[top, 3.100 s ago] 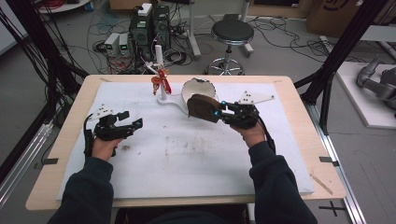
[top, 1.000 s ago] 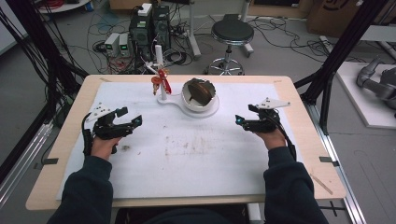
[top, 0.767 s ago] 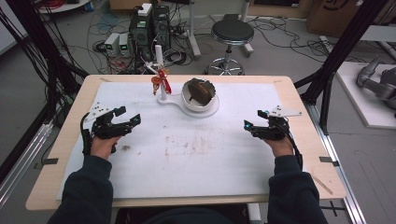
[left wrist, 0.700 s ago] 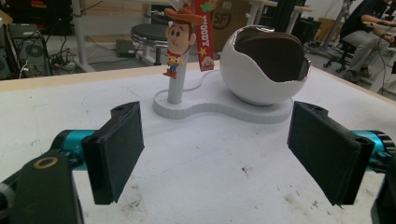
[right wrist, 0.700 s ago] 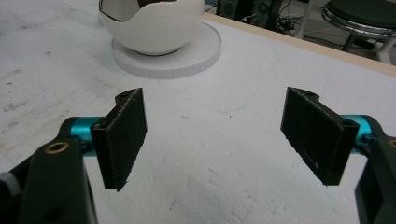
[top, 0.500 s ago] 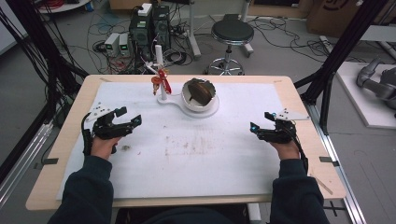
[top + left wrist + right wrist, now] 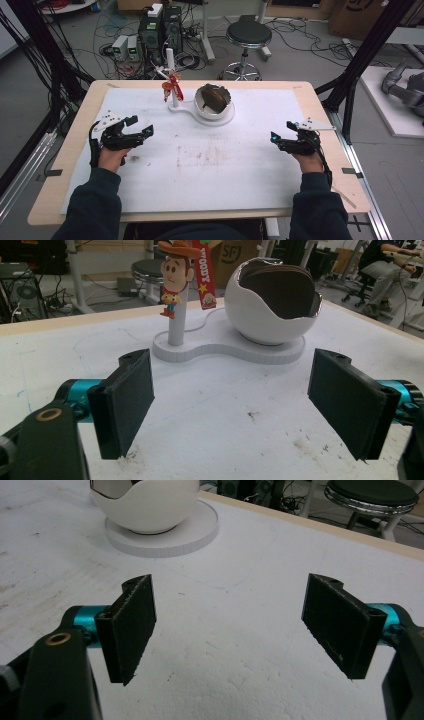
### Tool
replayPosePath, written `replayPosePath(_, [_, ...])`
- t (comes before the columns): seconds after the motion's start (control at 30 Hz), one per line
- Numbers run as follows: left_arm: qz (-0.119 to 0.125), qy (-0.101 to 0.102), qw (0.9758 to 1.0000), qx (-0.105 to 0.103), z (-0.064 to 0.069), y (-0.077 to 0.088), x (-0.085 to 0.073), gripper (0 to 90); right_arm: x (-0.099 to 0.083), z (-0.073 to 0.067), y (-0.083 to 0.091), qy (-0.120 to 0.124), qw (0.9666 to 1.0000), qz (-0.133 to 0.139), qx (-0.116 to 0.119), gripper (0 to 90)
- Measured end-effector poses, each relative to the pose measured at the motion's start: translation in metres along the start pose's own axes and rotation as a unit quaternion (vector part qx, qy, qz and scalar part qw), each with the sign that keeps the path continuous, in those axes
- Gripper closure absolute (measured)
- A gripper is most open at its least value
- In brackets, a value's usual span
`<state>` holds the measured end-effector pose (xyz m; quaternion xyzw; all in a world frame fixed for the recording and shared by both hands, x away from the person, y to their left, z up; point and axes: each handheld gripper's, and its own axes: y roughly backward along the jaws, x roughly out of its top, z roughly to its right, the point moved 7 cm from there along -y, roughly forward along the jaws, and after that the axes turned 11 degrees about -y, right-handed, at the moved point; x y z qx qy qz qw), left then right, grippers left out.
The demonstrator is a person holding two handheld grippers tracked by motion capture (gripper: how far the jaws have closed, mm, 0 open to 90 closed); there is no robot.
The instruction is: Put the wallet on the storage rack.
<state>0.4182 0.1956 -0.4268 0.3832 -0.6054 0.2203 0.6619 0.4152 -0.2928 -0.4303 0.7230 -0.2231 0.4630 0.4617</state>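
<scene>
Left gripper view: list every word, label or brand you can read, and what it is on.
"WOODY" - white letters running down the red tag that hangs beside the cowboy figure on the white post.
"SF" - partly cut off, on the cardboard box behind the table.
Nothing else is legible.

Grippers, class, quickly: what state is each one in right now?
Left gripper: open, holding nothing.
Right gripper: open, holding nothing; its jaws have just been opening.
</scene>
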Motion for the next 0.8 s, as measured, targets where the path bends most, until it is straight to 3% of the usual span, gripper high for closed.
replayPosePath(0.8, [-0.008, -0.002, 1.0, 0.002, -0.0002, -0.0022, -0.0025, 18.4, -0.0008, 0.0031, -0.002, -0.006, 1.0, -0.003, 0.0, 22.1])
